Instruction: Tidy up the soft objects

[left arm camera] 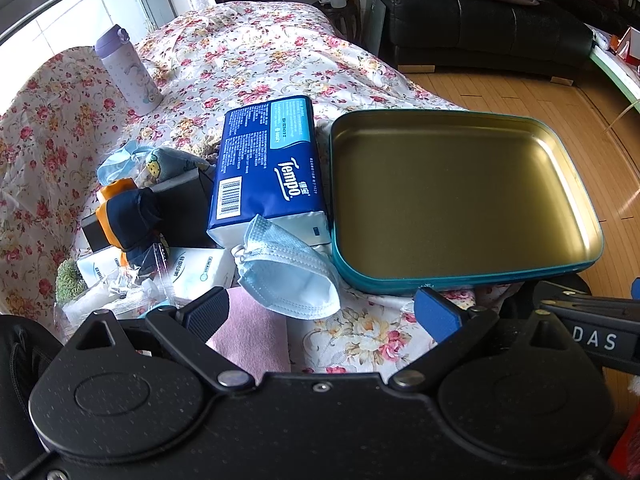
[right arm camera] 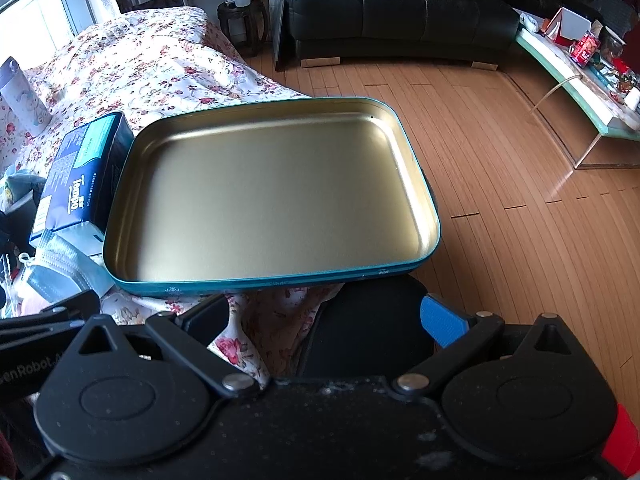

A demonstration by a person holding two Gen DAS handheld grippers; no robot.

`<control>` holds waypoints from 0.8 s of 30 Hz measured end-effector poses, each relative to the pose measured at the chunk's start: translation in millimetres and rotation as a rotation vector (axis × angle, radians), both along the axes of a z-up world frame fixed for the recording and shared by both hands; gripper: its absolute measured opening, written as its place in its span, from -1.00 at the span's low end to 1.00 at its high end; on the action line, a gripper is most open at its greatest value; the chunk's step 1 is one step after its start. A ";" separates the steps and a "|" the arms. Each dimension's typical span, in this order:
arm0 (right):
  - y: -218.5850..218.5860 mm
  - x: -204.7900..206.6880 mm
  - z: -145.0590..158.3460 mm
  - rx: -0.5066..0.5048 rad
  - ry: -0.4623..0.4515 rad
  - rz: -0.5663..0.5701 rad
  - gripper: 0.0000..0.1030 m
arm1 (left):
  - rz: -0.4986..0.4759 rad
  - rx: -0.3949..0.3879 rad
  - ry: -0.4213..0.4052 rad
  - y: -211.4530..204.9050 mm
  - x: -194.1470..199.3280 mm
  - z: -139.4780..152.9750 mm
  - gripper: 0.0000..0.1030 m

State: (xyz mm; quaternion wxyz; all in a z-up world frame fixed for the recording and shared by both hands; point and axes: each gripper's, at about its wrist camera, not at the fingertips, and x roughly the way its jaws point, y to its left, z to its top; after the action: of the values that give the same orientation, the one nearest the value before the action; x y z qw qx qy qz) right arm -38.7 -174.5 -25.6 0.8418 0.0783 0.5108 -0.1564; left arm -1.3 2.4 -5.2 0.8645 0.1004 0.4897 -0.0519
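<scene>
While the left gripper (left arm camera: 322,314) hangs low with its fingers spread wide and nothing between them, the soft things sit piled just ahead of it on the floral cloth (left arm camera: 248,52). At 12 o'clock from those fingertips lies a pale blue face mask (left arm camera: 286,280), folded, its upper edge resting against the blue Tempo tissue pack (left arm camera: 266,168). At 10 o'clock there is a jumble: an orange and navy bundle (left arm camera: 128,212), small white tissue packets (left arm camera: 200,272) and crinkled clear wrappers. A pink cloth (left arm camera: 250,332) lies right under the left finger.

Over at 1 o'clock sits the teal tin tray (left arm camera: 404,280), gold inside, holding nothing, its left wall touching the tissue pack. A lavender bottle (left arm camera: 128,72) stands upright well back at 11 o'clock.

Now the right gripper (right arm camera: 326,318): fingers released too, wide apart, gripping nothing. The tray (right arm camera: 256,282) fills its 12 o'clock, overhanging the cloth's edge above the wooden floor (right arm camera: 500,208).
</scene>
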 end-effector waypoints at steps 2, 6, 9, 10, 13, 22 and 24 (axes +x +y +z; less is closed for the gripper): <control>-0.1 0.4 0.3 -0.001 0.002 0.002 0.99 | 0.001 -0.001 0.001 0.5 0.3 -0.4 0.88; 0.6 0.5 0.5 -0.002 0.004 0.004 0.99 | 0.005 -0.004 0.002 2.5 1.5 -0.7 0.88; 0.9 1.0 0.6 -0.004 0.007 0.008 0.99 | 0.006 -0.006 0.003 2.8 1.7 -1.1 0.88; 1.0 1.0 0.5 -0.005 0.008 0.009 0.99 | 0.006 -0.006 0.003 2.9 1.7 -1.1 0.88; 1.3 0.7 0.7 -0.007 0.010 0.011 0.99 | 0.006 -0.006 0.004 2.8 1.7 -1.3 0.88; 3.4 1.6 -0.1 -0.020 0.023 0.015 0.99 | 0.018 -0.015 0.008 5.4 1.8 -2.0 0.88; 4.1 1.8 0.3 -0.022 0.024 0.014 0.99 | 0.025 -0.017 0.005 7.3 1.8 -1.6 0.88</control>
State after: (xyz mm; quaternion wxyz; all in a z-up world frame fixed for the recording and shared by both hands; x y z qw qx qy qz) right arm -37.0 -170.4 -25.3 0.8375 0.0636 0.5195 -0.1568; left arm 0.5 9.7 -6.8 0.8647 0.0870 0.4925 -0.0454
